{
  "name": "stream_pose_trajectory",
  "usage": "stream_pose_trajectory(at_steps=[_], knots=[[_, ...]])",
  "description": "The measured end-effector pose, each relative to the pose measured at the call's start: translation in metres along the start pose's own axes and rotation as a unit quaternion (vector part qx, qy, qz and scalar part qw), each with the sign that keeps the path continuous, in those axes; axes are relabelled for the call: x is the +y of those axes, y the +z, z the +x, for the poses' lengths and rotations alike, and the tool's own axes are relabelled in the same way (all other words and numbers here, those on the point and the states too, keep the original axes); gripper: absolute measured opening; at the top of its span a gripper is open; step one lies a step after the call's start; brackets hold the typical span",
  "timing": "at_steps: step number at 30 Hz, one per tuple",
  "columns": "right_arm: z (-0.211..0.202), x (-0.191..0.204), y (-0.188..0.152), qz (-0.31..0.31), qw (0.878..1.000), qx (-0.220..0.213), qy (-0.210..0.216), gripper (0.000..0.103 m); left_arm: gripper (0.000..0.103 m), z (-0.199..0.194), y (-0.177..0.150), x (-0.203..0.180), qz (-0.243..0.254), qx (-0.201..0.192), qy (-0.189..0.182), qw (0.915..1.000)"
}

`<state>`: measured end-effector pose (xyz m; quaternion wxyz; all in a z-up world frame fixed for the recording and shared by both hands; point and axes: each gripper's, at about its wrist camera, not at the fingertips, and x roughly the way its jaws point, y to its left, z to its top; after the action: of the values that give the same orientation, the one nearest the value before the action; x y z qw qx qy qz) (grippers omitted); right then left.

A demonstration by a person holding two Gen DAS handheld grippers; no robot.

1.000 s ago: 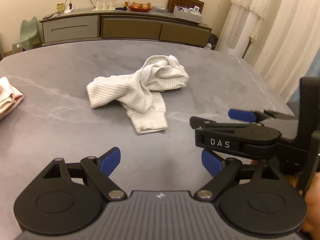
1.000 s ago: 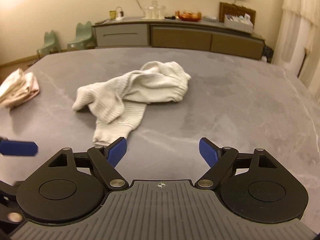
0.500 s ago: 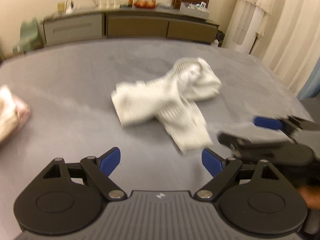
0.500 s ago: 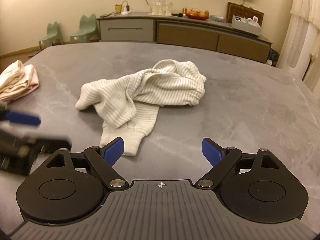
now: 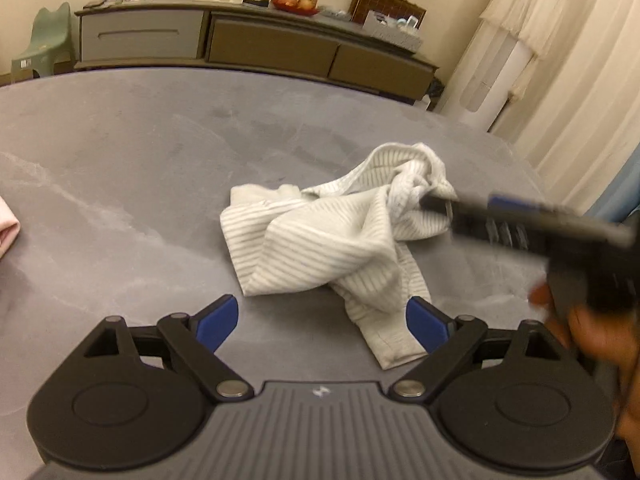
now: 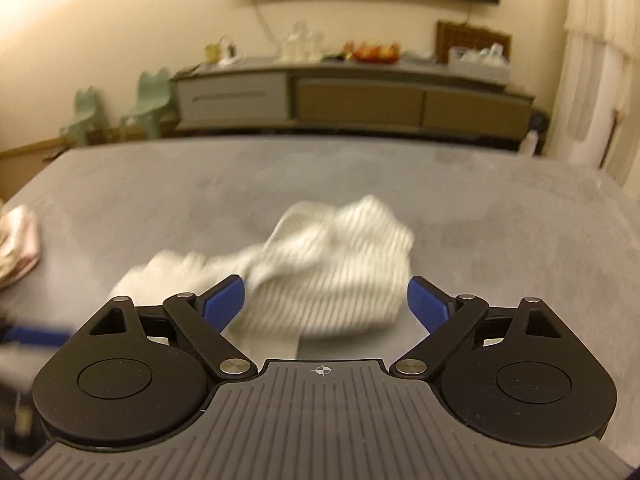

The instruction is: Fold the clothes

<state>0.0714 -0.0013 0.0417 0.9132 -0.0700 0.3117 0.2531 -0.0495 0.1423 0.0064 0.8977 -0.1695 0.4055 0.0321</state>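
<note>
While the garment [image 5: 340, 248] lies crumpled on the desk [image 5: 120, 152], both claws hang wide and empty.

The left claw [image 5: 322, 322] hovers over the near side of the heap, where a cuffed end points at the desk's near edge, and its blue fingers [image 5: 218, 320] are spread with nothing between them. The right claw [image 6: 326, 300] is just as wide, reaching toward the bunched far-right part; in the left view its tip seems to be at the cloth, though blur hides whether it touches. The garment sits about mid-desk, toward the right edge, twisted over itself. A pinch taken here would probably catch several tangled layers, so the piece would lift as a knot rather than spread flat. A pink cloth [image 6: 18, 240] sits at the left edge, well apart.
</note>
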Motion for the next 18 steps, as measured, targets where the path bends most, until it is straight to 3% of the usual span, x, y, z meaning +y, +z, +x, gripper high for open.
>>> stream_pose_trajectory(at_steps=[1, 3, 4, 5, 7, 9, 12, 15, 17, 18], knots=[[0.009, -0.002, 0.005, 0.007, 1.000, -0.004, -0.004, 0.090, 0.093, 0.001, 0.000, -0.001, 0.000, 0.001, -0.002, 1.0000], [0.035, -0.007, 0.011, 0.018, 1.000, 0.016, 0.000, 0.058, 0.093, 0.002, 0.000, -0.002, 0.005, 0.000, 0.000, 1.0000], [0.048, -0.008, 0.010, 0.017, 0.999, 0.033, 0.003, 0.026, 0.093, 0.004, 0.000, -0.002, 0.008, -0.001, 0.008, 0.9999], [0.059, -0.009, 0.010, 0.014, 0.999, 0.048, 0.007, 0.022, 0.093, 0.003, 0.000, -0.001, 0.007, -0.005, 0.017, 0.9998], [0.046, -0.008, 0.015, -0.012, 0.999, 0.035, 0.018, 0.008, 0.093, -0.002, 0.002, 0.003, -0.001, -0.021, 0.032, 0.9993], [-0.003, -0.014, 0.033, 0.001, 0.997, -0.023, 0.069, 0.007, 0.093, -0.011, 0.007, 0.008, -0.017, -0.043, 0.036, 0.9983], [-0.095, -0.021, 0.043, -0.004, 0.983, -0.131, 0.130, 0.006, 0.094, -0.014, 0.012, 0.015, -0.040, -0.054, 0.031, 0.9973], [-0.110, -0.040, 0.015, -0.002, 0.991, -0.116, 0.063, 0.006, 0.094, -0.003, 0.010, 0.018, -0.059, -0.037, 0.036, 0.9969], [-0.076, -0.058, -0.012, -0.005, 0.999, -0.029, -0.020, 0.006, 0.094, 0.004, 0.007, 0.020, -0.074, -0.025, 0.037, 0.9963], [-0.067, -0.065, -0.018, -0.006, 0.999, -0.007, -0.032, 0.006, 0.094, 0.006, 0.006, 0.021, -0.083, -0.022, 0.035, 0.9957]])
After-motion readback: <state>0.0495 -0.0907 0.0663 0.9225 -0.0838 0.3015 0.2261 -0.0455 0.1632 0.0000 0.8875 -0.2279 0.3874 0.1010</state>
